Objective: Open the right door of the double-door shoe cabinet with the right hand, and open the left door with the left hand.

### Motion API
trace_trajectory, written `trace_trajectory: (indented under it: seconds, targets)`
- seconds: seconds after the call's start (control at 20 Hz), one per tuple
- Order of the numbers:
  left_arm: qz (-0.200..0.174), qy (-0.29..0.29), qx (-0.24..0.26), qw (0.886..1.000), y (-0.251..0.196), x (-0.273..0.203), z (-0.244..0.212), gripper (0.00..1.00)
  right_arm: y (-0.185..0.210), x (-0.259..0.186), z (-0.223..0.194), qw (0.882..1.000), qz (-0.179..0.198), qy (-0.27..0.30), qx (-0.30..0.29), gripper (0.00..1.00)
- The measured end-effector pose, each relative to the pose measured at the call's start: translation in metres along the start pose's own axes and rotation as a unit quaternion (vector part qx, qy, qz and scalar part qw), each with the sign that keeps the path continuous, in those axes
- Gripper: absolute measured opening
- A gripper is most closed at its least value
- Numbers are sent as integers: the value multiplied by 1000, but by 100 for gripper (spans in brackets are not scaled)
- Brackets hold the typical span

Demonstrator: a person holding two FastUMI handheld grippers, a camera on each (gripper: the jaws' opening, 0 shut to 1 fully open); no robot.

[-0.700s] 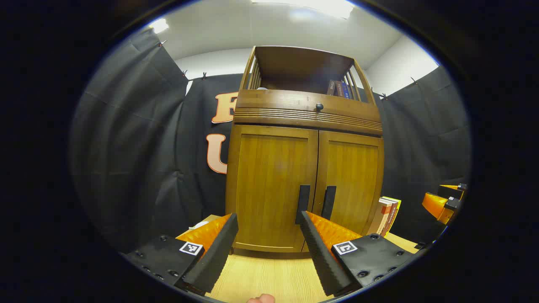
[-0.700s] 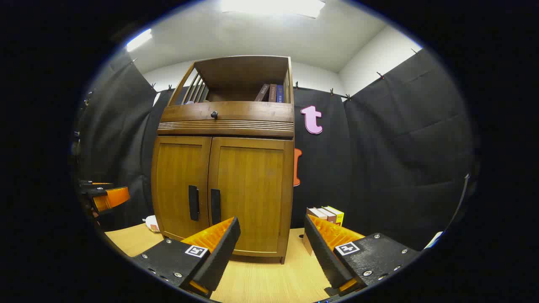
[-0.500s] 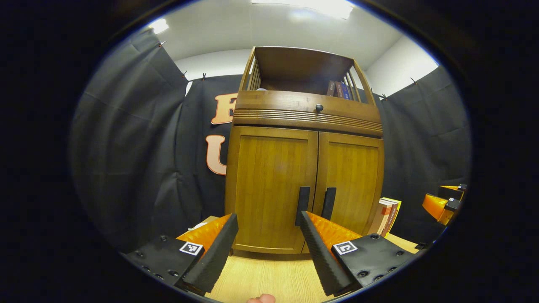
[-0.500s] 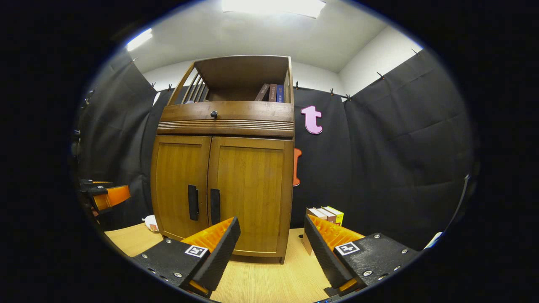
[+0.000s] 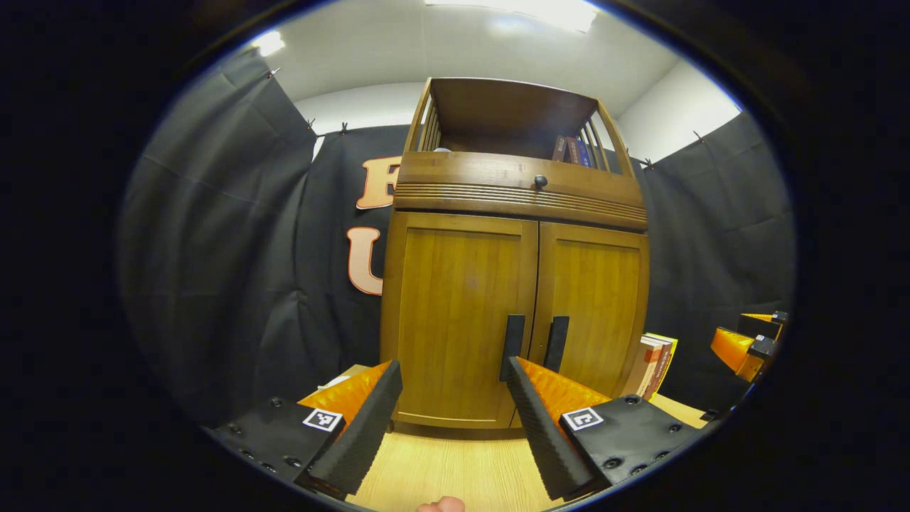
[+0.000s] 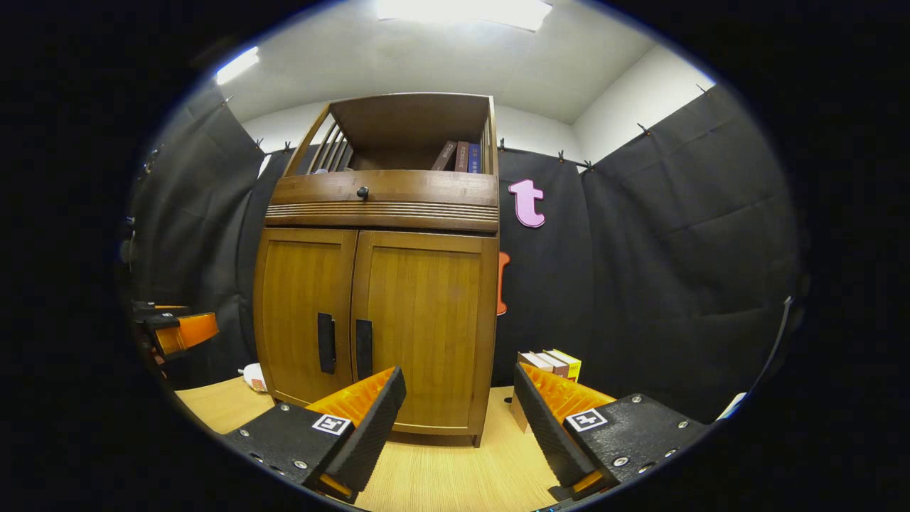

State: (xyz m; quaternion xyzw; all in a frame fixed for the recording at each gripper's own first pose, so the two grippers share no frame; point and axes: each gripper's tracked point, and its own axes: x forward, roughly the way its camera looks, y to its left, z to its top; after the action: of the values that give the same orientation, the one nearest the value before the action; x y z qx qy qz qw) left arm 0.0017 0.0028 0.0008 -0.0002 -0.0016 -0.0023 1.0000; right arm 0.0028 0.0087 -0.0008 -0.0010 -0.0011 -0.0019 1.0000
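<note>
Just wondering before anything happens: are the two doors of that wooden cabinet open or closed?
Closed. The left door and right door sit flush, edges meeting at the middle, handles side by side, no interior visible.

Your left tool's (image 5: 452, 398) far finger covers the foot of the left door's handle (image 5: 512, 341). In the right gripper view, the small pale thing (image 6: 253, 377) beside the cabinet (image 6: 377, 284) is too small to identify, and the stacked books (image 6: 551, 363) are partly hidden behind your right tool (image 6: 455, 402).
</note>
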Motion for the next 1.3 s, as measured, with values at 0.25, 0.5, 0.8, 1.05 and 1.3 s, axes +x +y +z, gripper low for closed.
trace_trajectory:
  seconds: [0.25,0.5,0.8,1.05,1.3]
  targets:
    - [4,2,-3,1000,4,1,-1,97,1,-2,2,1000,-2,-1,2,94]
    - [0,1,3,1000,2,1,-1,98,1,-2,0,1000,-5,1,6,94]
    - [-4,0,2,1000,-1,0,0,96,12,4,2,1000,13,0,5,94]
    - [-3,-1,2,1000,-4,-2,1,94,30,34,16,999,51,-11,-2,94]
    - [-2,-1,3,1000,-5,-7,1,94,63,79,20,996,92,-16,0,97]
